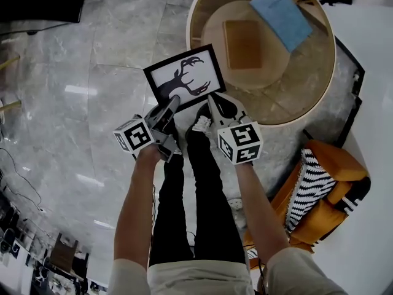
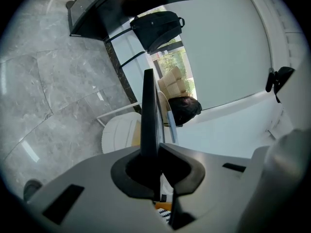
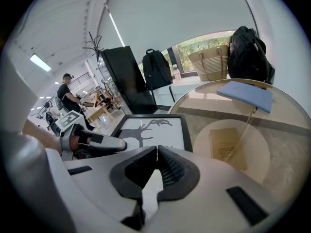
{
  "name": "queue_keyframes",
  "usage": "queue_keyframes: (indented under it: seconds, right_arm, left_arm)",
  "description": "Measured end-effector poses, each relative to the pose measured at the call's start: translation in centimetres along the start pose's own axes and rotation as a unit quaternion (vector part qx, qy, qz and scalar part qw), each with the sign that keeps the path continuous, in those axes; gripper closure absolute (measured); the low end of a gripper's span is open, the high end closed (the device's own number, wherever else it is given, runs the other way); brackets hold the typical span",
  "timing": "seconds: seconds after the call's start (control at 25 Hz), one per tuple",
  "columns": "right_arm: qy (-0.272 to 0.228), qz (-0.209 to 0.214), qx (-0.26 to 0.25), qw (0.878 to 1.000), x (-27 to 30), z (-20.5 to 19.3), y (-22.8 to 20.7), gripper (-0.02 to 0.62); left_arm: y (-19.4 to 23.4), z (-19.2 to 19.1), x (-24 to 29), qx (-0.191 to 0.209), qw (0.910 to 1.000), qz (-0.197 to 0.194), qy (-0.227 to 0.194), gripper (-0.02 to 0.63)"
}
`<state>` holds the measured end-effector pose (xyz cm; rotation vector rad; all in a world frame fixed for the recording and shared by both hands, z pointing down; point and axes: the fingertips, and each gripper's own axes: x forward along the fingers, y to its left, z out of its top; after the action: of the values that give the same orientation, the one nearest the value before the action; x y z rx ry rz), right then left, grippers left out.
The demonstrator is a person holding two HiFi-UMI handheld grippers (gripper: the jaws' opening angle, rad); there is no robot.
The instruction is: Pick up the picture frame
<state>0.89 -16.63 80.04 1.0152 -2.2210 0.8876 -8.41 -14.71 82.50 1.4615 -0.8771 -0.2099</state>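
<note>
Your left gripper [image 1: 172,105] is pinching the picture frame [image 1: 184,77] by its near edge. In the left gripper view the frame stands edge-on between the pads, and nearly all of it sticks out beyond them. The frame is off the floor [image 1: 92,72], just beside the rim of the round table [image 1: 319,97].

Your right gripper [image 1: 212,101] has its jaws pressed together with nothing visible between them. Its tips sit at the frame's near corner, though I can't tell whether they touch it.

The main risk is that thin one-edge hold. With the weight hanging out front, the frame could pivot in the pads, droop or slide free if you swing or tilt it quickly. A drop onto the hard floor would likely damage it. The far corner could also knock the table rim as you turn.
</note>
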Motion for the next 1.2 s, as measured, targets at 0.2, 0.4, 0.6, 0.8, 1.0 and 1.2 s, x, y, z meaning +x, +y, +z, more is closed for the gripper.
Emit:
queue_keyframes:
  seconds: [0.2,0.4,0.6,0.8,1.0,1.2]
  right_arm:
    - [-0.010,-0.012,0.015,1.000,-1.1,0.5,0.2,0.560]
    - [-0.026,-0.027,0.035,0.999,-3.0,0.9,1.1,0.560]
    - [-0.052,-0.038,0.062,0.996,-5.0,0.9,2.2,0.560]
    - [-0.069,-0.045,0.100,0.992,-7.6,0.4,1.9,0.560]
    - [-0.088,-0.046,0.134,0.986,-11.4,2.0,2.7,0.560]
    - [-0.106,-0.051,0.135,0.984,-16.1,5.2,4.6,0.560]
  left_arm:
    - [-1.4,0.6,-0.3,0.022,0.9996,-0.017,0.003,0.571]
    - [-3.4,0.8,-1.1,0.068,0.9972,-0.028,0.014,0.577]
    - [-5.7,1.1,-2.2,0.147,0.9882,-0.044,0.004,0.578]
    - [-9.0,0.9,-2.5,0.169,0.9834,-0.065,-0.011,0.580]
    - [-13.3,0.6,-4.1,0.241,0.9688,-0.055,0.011,0.580]
    - [-18.0,1.1,-6.8,0.329,0.9440,-0.025,0.015,0.580]
